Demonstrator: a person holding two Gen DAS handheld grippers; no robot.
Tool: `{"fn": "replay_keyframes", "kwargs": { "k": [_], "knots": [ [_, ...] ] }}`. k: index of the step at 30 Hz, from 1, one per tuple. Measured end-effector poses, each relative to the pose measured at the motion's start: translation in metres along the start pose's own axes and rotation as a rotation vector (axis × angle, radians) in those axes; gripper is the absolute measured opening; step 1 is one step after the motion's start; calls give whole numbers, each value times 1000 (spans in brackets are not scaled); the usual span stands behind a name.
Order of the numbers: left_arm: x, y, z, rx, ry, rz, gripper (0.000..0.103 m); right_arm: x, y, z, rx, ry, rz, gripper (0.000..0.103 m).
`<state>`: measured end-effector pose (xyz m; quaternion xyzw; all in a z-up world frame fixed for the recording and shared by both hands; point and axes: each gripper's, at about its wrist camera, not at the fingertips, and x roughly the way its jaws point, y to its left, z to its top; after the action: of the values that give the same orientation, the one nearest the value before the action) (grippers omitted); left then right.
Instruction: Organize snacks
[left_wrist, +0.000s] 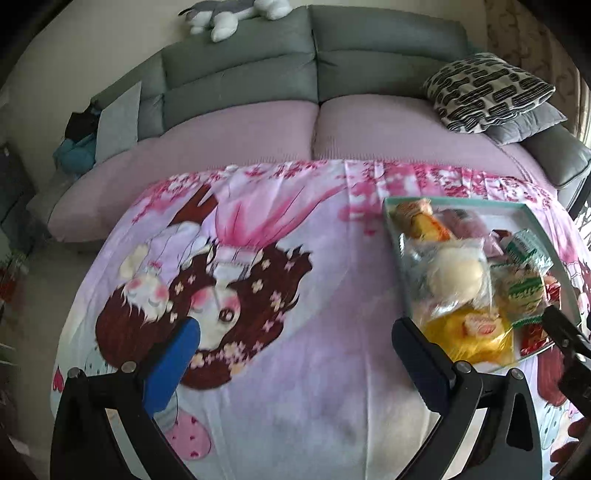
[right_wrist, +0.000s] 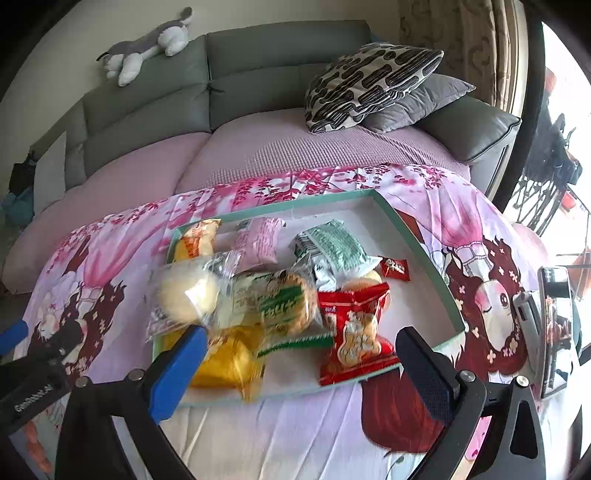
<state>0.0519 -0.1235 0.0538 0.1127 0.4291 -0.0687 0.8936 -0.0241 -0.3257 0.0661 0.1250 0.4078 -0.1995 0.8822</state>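
A shallow teal-rimmed tray (right_wrist: 424, 243) lies on a pink cartoon-print cloth and holds several wrapped snacks: a clear-wrapped pale bun (right_wrist: 188, 291), a yellow packet (right_wrist: 229, 358), a green-labelled cracker pack (right_wrist: 284, 299), a red packet (right_wrist: 354, 332), a silver-green packet (right_wrist: 332, 251), a pink packet (right_wrist: 258, 240). My right gripper (right_wrist: 299, 354) is open, just above the tray's near edge, holding nothing. My left gripper (left_wrist: 295, 350) is open and empty over the cloth, left of the tray (left_wrist: 399, 251); the bun (left_wrist: 454, 273) shows there too.
A grey sofa (left_wrist: 314, 66) with a pink cover stands behind the table. Patterned cushions (right_wrist: 369, 81) lie at its right end, a plush toy (right_wrist: 147, 44) on its back. A phone on a stand (right_wrist: 554, 325) sits at the table's right edge.
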Motion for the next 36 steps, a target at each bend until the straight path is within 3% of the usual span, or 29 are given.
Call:
{"fn": "replay_keyframes", "kwargs": {
  "k": [6, 36],
  "knots": [
    [4, 4, -13, 5, 39, 17, 103, -3, 6, -9, -28, 10, 8, 103],
    [17, 9, -13, 6, 106, 35, 103, 5, 12, -9, -52, 17, 4, 103]
  ]
}}
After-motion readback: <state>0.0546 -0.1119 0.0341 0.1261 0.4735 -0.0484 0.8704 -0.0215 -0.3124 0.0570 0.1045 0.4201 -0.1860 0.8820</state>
